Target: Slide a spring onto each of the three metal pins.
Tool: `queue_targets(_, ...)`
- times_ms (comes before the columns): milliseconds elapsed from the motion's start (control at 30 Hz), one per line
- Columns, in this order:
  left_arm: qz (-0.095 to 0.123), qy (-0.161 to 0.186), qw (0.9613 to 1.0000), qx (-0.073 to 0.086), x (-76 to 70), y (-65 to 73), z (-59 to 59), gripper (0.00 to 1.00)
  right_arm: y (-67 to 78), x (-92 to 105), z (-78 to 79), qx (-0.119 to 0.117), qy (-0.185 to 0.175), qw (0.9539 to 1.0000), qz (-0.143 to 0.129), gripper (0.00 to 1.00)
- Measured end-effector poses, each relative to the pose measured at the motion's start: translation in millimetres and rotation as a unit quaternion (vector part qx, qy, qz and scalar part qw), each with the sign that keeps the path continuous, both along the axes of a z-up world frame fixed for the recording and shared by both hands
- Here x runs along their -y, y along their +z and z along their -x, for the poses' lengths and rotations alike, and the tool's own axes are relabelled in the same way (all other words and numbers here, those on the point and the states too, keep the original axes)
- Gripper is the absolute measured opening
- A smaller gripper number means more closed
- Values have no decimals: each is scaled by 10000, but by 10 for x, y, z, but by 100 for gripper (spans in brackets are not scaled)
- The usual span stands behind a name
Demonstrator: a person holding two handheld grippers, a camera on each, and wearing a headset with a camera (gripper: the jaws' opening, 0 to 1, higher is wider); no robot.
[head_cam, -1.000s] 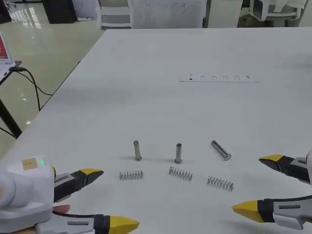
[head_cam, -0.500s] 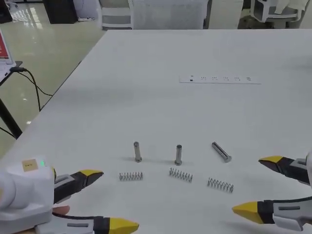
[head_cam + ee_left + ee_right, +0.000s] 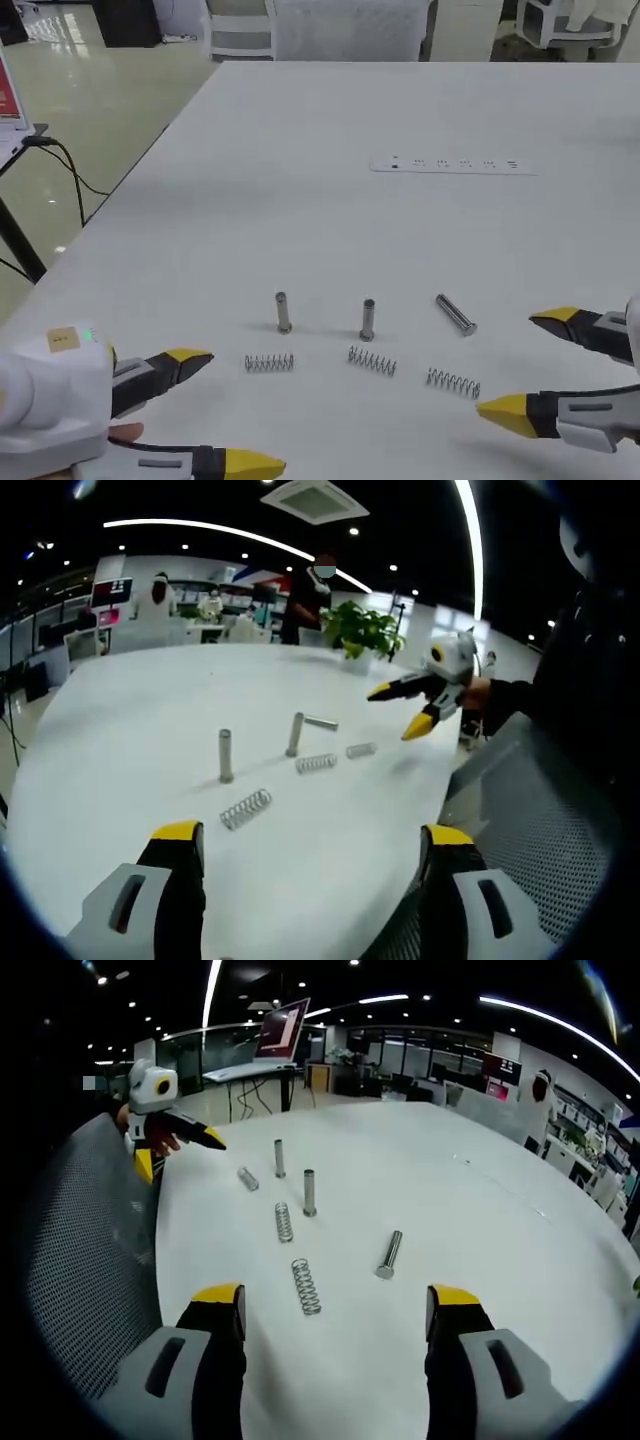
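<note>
Two metal pins stand upright on the white table: the left pin [image 3: 283, 312] and the middle pin [image 3: 367, 319]. A third pin [image 3: 455, 313] lies on its side at the right. In front of each lies a spring: left spring [image 3: 269, 362], middle spring [image 3: 372, 360], right spring [image 3: 453, 382]. My left gripper [image 3: 218, 410] is open near the front left edge, nothing between its jaws. My right gripper [image 3: 530, 365] is open at the front right, just right of the right spring [image 3: 306, 1285]. The lying pin [image 3: 388, 1254] and left spring [image 3: 245, 808] also show in the gripper views.
A white power strip [image 3: 452, 165] lies further back on the table [image 3: 330, 200]. A cable [image 3: 70, 170] hangs off the left side over the floor. Chairs stand beyond the far edge. People stand in the background of the left gripper view.
My right gripper has shifted slightly up and toward the right spring. The left gripper, pins and springs have kept their places.
</note>
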State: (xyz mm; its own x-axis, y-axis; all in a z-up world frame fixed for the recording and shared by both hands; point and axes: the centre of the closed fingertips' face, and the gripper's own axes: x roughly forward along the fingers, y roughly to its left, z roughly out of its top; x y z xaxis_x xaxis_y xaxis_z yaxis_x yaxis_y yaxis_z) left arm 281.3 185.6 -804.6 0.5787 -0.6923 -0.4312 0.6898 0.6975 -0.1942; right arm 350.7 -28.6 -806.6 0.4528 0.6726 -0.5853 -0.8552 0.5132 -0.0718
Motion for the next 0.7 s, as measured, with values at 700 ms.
queue_targets(700, 21, 71, 10000, 40, -26, 13, -17, 85, 79, -214, -361, 85, -6, 9992, 378, 62)
